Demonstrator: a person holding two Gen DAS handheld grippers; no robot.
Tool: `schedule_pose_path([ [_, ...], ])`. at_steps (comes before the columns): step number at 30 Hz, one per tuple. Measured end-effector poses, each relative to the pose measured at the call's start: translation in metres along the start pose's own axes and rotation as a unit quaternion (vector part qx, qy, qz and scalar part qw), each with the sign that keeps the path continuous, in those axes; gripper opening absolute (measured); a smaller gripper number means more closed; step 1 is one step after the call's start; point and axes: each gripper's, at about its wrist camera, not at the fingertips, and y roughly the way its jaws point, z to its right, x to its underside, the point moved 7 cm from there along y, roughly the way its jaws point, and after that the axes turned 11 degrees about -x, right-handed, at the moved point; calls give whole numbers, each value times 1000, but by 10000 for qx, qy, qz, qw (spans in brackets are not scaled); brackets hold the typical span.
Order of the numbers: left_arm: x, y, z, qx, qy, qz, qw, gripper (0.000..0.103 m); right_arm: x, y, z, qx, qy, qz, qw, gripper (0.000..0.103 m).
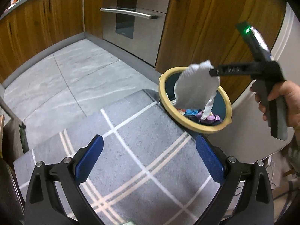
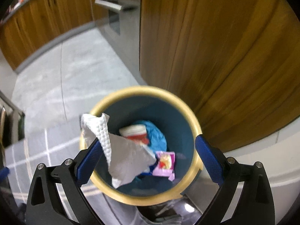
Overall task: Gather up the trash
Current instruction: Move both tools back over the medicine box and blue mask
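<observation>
left gripper (image 1: pixel 149 157): blue pads spread wide, nothing between them, hovering over the grey checked mat (image 1: pixel 131 150) on the near side of the bin.

right gripper (image 2: pixel 147 155): fingers wide apart in its own view, directly above the bin (image 2: pixel 195 116). the white paper towel (image 2: pixel 120 161) drapes against the left blue pad (image 2: pixel 88 165) and hangs down over the bin's mouth, one corner lying over the near-left part of the rim (can't tell if it's loose or just snagged on that pad). from the left wrist view the towel (image 1: pixel 195 86) hangs off the tip of the right gripper (image 1: pixel 215 71), its lower end trailing inside the bin (image 1: pixel 195 127); the person's hand (image 1: pixel 285 101) grips the handle to the right of the bin.

inside the bin: a blue crumpled wrapper (image 2: pixel 155 136), a red-and-white packet (image 2: pixel 135 133), a pink-purple wrapper (image 2: pixel 166 162).

bin has a dark teal wall and cream rim, sits at the mat's far right corner. behind the bin: wooden cabinet door (image 2: pixel 225 56). farther left of the bin: grey tile floor (image 1: pixel 75 78), then a steel oven (image 1: pixel 131 18) set into the cabinets.
</observation>
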Motion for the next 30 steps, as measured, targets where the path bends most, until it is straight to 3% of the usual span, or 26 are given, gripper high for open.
schedule_pose_path([
  [9, 21, -28, -32, 51, -330, -95, 9994, 97, 54, 46, -13, 458, -833, -1198, 9882, 97],
  [13, 31, -50, -50, -59, -380, 14, 9993, 97, 75, 47, -23, 364, -1018, -1448, 9835, 97],
  [16, 41, -66, -63, -113, -447, 65, 9989, 97, 87, 44, -24, 100, -699, -1612, 9844, 97],
  [24, 62, -95, -92, -267, -788, 185, 9964, 97, 97, 20, -31, -86, -418, -1384, 9895, 98],
  [30, 73, -110, -108, -429, -956, 262, 9942, 97, 95, -18, -55, -127, -578, -896, 9942, 98],
])
